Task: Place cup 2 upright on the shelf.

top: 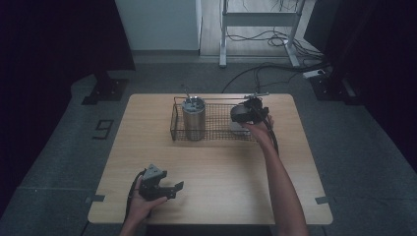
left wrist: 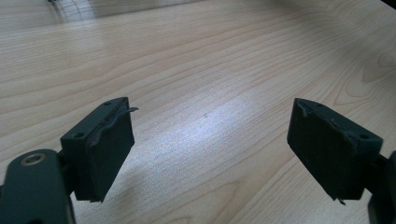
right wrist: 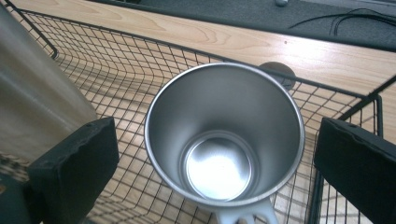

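right gripper [right wrist: 219,154] jaws wide, pads clear of steel cup [right wrist: 224,135] upright in wire basket [right wrist: 116,79]. left gripper [left wrist: 210,149] open, empty, over table [left wrist: 210,70].

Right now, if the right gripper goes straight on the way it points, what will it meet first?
Probably the steel cup standing open-mouthed in the wire basket, directly between the right gripper's open jaws; depth is unclear.
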Available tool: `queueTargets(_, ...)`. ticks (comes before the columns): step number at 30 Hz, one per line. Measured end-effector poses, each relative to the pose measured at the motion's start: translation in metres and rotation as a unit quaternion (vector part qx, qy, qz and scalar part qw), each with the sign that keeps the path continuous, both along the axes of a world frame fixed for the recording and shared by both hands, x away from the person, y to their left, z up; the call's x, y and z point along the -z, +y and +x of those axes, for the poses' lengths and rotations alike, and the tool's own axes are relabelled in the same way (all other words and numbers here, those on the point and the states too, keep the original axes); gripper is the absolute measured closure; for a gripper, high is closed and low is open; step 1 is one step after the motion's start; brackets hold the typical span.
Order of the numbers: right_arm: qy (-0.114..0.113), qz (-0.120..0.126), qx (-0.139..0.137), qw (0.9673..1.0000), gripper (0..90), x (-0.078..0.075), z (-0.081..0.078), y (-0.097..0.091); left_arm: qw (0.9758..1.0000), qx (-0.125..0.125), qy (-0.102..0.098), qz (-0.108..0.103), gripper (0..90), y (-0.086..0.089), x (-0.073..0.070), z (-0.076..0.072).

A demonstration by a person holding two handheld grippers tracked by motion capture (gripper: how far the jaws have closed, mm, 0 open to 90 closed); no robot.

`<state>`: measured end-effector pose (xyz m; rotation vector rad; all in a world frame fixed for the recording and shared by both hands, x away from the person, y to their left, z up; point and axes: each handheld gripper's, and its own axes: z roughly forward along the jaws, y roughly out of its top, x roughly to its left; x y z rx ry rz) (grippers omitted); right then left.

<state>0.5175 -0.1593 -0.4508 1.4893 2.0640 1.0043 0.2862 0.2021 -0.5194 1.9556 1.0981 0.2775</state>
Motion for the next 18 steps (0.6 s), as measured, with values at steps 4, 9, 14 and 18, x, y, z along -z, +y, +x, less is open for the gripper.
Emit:
queueTargets(4,-0.005,-0.001,-0.001,1.0,0.2,0.002,-0.009,-0.003,1.0,0.0,0.0,-0.002,14.6,0.0,0.0,-0.001)
queueTargets(9,-0.018,0.012,-0.005,0.9998,2.0,-0.001,-0.021,-0.013,1.0,-0.001,0.001,0.001,14.6,-0.001,0.001,0.0)
queueTargets(14,-0.032,0.014,-0.018,0.9992,3.9,-0.007,-0.035,-0.019,1.0,-0.007,0.001,0.007,14.6,0.001,0.002,0.001)
queueTargets(18,-0.044,0.018,-0.023,0.9986,5.2,-0.009,-0.045,-0.022,0.9999,-0.008,0.001,0.009,14.6,0.001,0.002,0.001)
